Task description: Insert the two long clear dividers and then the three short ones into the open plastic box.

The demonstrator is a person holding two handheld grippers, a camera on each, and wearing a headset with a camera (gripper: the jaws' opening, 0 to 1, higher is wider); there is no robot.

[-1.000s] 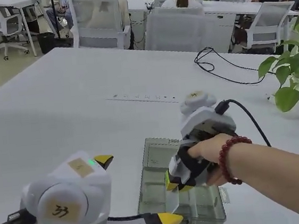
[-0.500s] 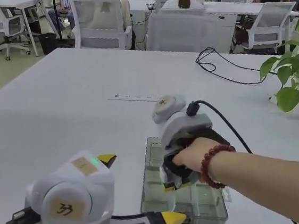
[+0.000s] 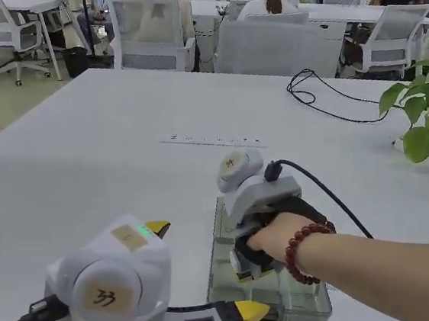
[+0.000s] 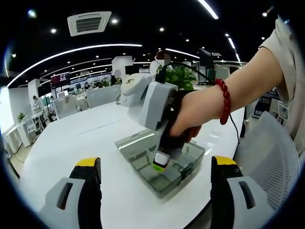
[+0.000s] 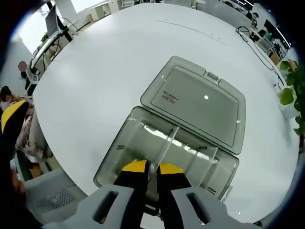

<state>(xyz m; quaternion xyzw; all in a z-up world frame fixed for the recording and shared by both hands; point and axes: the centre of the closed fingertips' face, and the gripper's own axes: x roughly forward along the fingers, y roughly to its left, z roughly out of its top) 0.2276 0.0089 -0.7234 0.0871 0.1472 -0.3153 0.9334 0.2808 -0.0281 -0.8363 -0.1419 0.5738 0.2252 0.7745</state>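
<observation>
Shifted leftward, right gripper point(image 5: 151, 166) fingers pinch a clear divider point(image 5: 167, 138) in the box point(image 5: 113, 151); left gripper point(image 4: 156, 162) fingers apart.

Our left gripper point(image 3: 203, 269) bears a "33" sticker point(image 3: 106, 297), our right gripper point(image 3: 241, 269) a black cable point(image 3: 317, 184) — both white-grey with yellow-tipped black jaws. We wear a dark-red bead bracelet point(image 3: 305, 254) and a beige sleeve point(image 4: 286, 52).
</observation>
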